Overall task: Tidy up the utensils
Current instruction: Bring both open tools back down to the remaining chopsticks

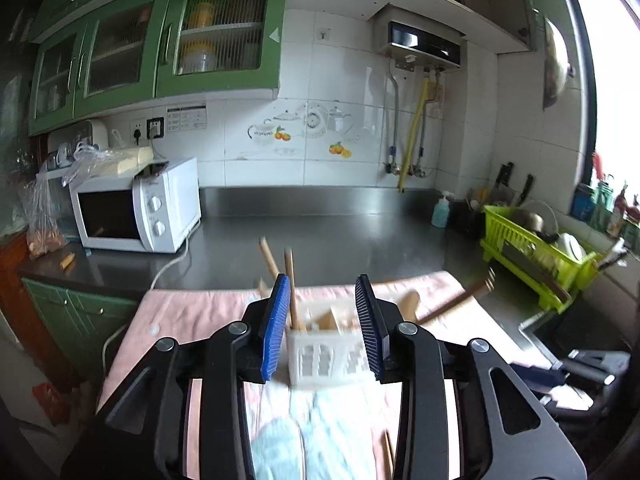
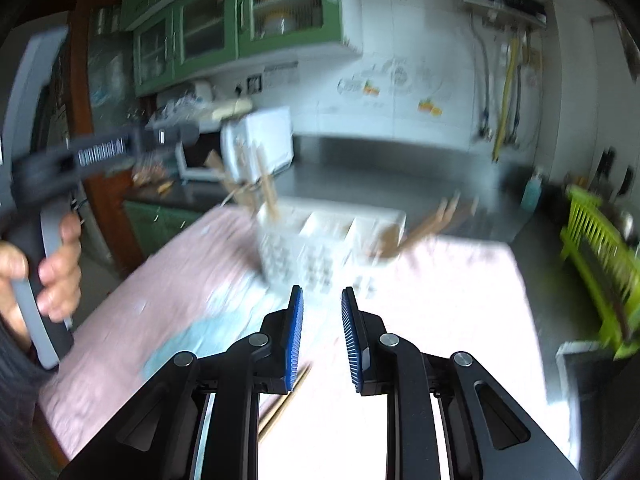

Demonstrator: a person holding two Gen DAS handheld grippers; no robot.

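A white perforated utensil holder (image 1: pixel 326 354) stands on a pink cloth (image 1: pixel 192 316). Wooden chopsticks (image 1: pixel 290 284) stick up from its left compartment and a wooden utensil (image 1: pixel 456 300) leans out to the right. My left gripper (image 1: pixel 324 300) is open and empty, its blue pads on either side of the holder, just in front of it. In the blurred right wrist view the holder (image 2: pixel 320 248) sits ahead of my right gripper (image 2: pixel 322 300), which is open and empty. A pair of chopsticks (image 2: pixel 286 404) lies on the cloth under its left finger. The left hand-held gripper (image 2: pixel 80 160) shows at the far left.
A white microwave (image 1: pixel 140 208) stands at the back left of the steel counter (image 1: pixel 320 236). A green dish rack (image 1: pixel 536 252) and a soap bottle (image 1: pixel 440 212) stand at the right. Green cabinets hang above. A stray chopstick (image 1: pixel 388 456) lies near the cloth's front edge.
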